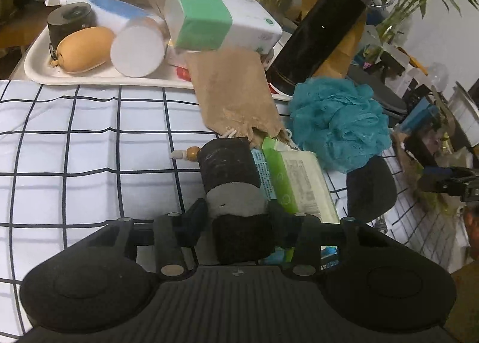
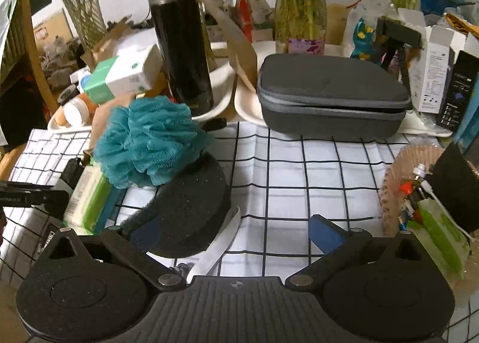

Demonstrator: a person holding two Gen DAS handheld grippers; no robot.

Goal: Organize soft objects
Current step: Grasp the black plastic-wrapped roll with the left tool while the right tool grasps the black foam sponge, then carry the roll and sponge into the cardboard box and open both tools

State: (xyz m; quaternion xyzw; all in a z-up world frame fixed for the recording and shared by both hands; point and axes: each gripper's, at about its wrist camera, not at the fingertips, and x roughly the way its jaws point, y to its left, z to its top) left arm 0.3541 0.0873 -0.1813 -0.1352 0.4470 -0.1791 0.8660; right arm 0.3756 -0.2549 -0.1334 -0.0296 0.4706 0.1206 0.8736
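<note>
closing in with the left gripper (image 1: 236, 214) on a black-and-grey roll (image 1: 229, 175) lying on the checked cloth (image 1: 74, 139); jaws flanking the roll's near end, pads looking pressed to its sides, so probably grasping, the lift not yet begun. roll resting against a green tissue pack (image 1: 299, 181), its far end touching the mouth of a burlap pouch (image 1: 236, 94).

hovering with the right gripper (image 2: 236, 233) just above the cloth, jaws wide and holding nothing; left finger (image 2: 143, 233) touching the rim of a black foam pad (image 2: 191, 208), white strap (image 2: 221, 241) trailing between the fingers.

judging the step as picking up the roll. next move calling for a firm squeeze and a straight lift, clear of the pack and the pouch cords, so as not to drag either along.

noting the crowd around: teal pouf (image 1: 338, 121) sitting partly on the foam pad and beside the pack, black flask (image 1: 326, 28) standing behind it, white tray (image 1: 89, 79) already holding a tan sponge (image 1: 83, 49), a white cylinder and a green-and-white box. over on the right, grey case (image 2: 329, 94) on another tray, and a basket (image 2: 398, 181) near the cloth's edge, stuffed with small items. little free room on either tray for landing soft things.
</note>
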